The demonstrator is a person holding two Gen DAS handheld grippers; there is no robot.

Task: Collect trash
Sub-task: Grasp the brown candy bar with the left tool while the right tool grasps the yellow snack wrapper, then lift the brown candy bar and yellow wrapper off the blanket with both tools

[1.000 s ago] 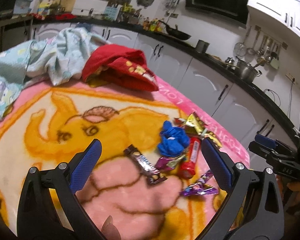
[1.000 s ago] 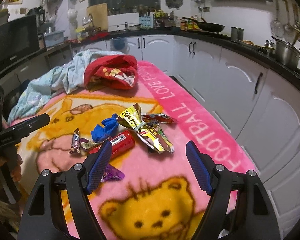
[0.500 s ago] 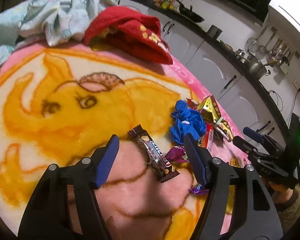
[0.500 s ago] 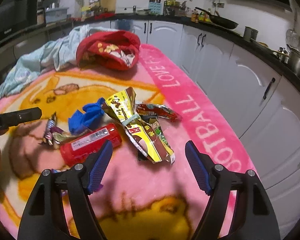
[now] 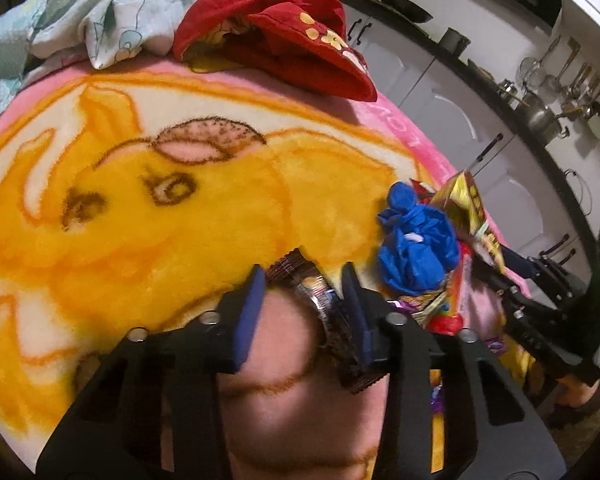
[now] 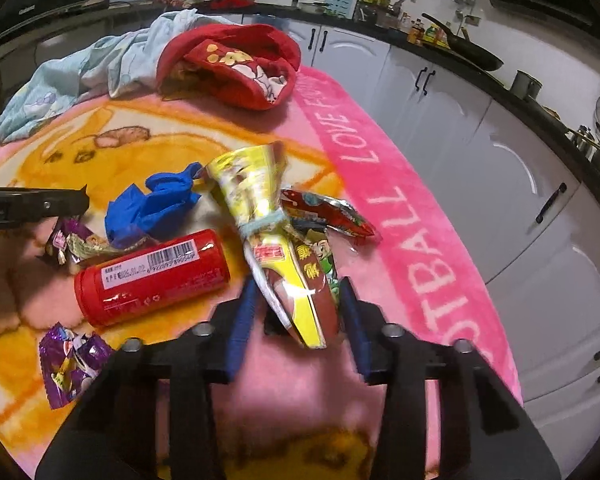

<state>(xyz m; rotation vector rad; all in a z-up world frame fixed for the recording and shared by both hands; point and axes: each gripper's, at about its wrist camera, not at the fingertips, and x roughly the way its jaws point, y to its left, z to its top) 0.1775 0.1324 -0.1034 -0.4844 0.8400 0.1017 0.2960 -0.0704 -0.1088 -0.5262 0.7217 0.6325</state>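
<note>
Trash lay scattered on the pink and yellow cartoon blanket (image 6: 400, 208), which covered the whole bench, with a red garment (image 6: 236, 64) and a pale blue cloth (image 5: 92, 12) bunched at its far end.

Largest of the litter was the yellow snack bag (image 6: 260, 208), pinched at its waist by a band, its lower end lying between the fingers of the right gripper (image 6: 296, 296). A second before, that gripper stood wide and well back; it had since come forward and narrowed around the bag's tail, though the jaws did not look fully pressed on it (a grip about to land, by my reading).

Next came the red cylindrical bottle (image 6: 152, 276), on its side just beside the bag, then the crumpled blue glove (image 6: 152, 208) near it.

Smaller again was the brown candy bar wrapper (image 5: 320, 300). The left gripper (image 5: 304, 284) had likewise dropped from a wide hover and drawn in around it, the right pad touching foil, the left pad still apart.

Smallest were the purple candy wrappers (image 6: 70, 368), untouched. Both grasps seemed imminent, so collecting had only begun.
</note>
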